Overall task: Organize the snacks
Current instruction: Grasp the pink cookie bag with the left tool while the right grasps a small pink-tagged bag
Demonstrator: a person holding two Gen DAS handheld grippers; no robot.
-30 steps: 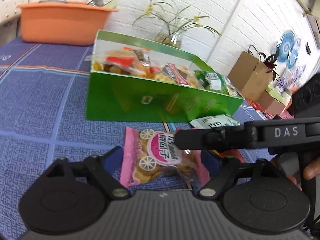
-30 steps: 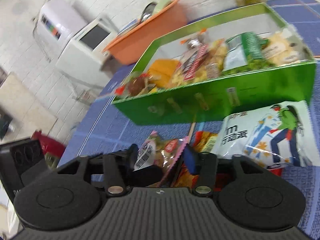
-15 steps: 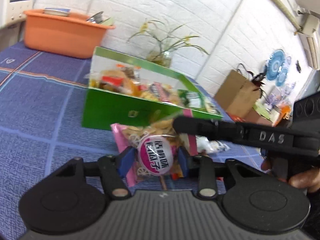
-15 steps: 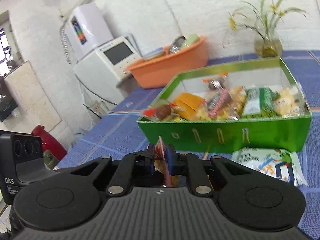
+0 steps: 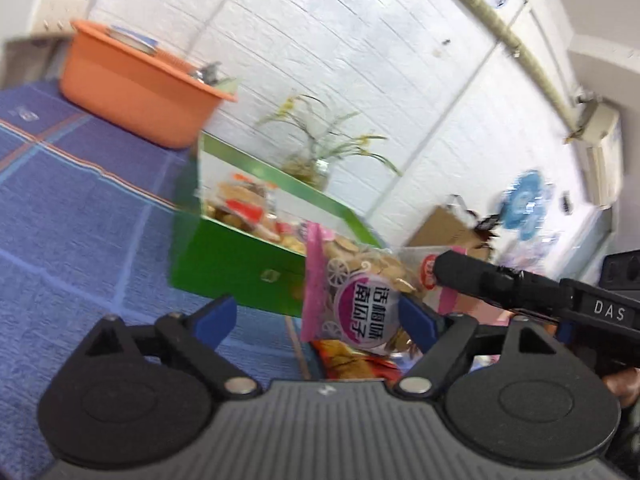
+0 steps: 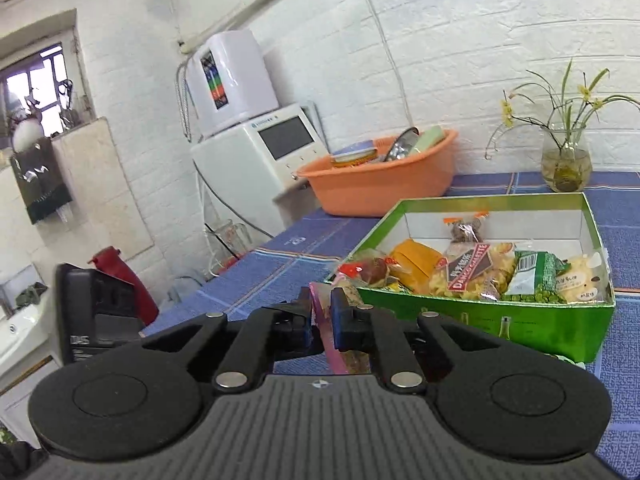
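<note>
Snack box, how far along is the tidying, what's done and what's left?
Done: the green box already holds several packets, including a green pea bag. In hand: the right gripper is shut on the pink snack bag, held up in front of the box; the left gripper is open beside it. Left: dropping that bag in, then the orange packet still lying below.

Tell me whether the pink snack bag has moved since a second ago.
Yes. The pink snack bag lay flat on the blue tablecloth in front of the green box; now the right claw holds it up, level with the box's rim.
</note>
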